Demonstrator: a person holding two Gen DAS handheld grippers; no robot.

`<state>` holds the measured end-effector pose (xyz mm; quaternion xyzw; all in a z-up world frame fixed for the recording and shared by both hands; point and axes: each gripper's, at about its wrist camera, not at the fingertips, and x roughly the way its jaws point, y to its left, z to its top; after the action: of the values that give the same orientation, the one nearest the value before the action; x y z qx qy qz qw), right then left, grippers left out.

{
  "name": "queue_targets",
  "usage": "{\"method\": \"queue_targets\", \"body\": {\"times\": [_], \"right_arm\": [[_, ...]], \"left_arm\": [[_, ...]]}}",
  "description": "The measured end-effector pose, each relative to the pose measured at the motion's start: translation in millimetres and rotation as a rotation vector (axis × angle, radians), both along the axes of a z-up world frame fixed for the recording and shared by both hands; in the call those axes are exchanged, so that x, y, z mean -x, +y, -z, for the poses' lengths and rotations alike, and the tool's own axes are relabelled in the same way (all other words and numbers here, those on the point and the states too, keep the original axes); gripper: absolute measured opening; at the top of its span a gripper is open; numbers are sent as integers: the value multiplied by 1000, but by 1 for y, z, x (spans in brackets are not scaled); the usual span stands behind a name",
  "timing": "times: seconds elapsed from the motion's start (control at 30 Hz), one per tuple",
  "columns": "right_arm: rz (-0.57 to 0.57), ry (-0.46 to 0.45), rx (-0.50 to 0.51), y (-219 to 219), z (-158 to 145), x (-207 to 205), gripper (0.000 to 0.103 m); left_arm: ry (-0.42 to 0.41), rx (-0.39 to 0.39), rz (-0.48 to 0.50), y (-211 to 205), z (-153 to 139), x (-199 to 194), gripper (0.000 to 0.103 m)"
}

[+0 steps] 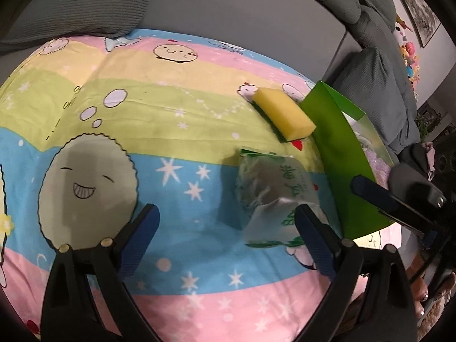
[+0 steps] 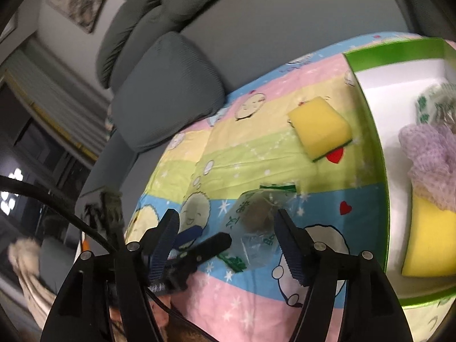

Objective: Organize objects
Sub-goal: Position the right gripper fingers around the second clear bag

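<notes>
A clear plastic packet [image 1: 270, 188] with green print and a dark pad inside lies on the cartoon bedsheet [image 1: 176, 114]. My left gripper [image 1: 228, 228] is open, and its right finger overlaps the packet's near corner. In the right wrist view the packet [image 2: 253, 225] lies between the wide jaws of my right gripper [image 2: 226, 239], close to the right finger, and no pad presses on it. A yellow sponge [image 1: 285, 114] with a green underside rests farther back, beside the green box [image 1: 339, 154].
The box [image 2: 370, 131] has a white inside and holds a purple mesh scrubber [image 2: 430, 159], a yellow sponge [image 2: 427, 242] and a green-printed packet [image 2: 436, 105]. Grey cushions [image 2: 168, 91] line the sheet's far edge. A black cable [image 2: 57, 208] runs at the left.
</notes>
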<state>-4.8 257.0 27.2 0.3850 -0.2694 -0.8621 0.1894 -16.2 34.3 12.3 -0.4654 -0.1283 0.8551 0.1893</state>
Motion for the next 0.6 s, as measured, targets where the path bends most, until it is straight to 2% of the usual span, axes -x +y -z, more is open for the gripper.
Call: {"method": "queue_targets", "body": {"times": [0.07,0.2,0.3,0.5,0.6], "right_arm": [[-41,28,-2,-3,-1,-2,70],[-199,138,-13,-16,-13,-10,70],[-258,180,-34,-22,-14,-14,81],[-181,172,-103,-32,-13,-5,82],[-88,144,-141,-30,-10,2,82]], "left_arm": [[-9,-24,0,-4,1,1,95],[-7,-44,1,-6,1,3,95],[0,-47,18,-6,0,3,95],[16,-31,8,1,0,2,95],[11,-42,29,10,2,0,95]]}}
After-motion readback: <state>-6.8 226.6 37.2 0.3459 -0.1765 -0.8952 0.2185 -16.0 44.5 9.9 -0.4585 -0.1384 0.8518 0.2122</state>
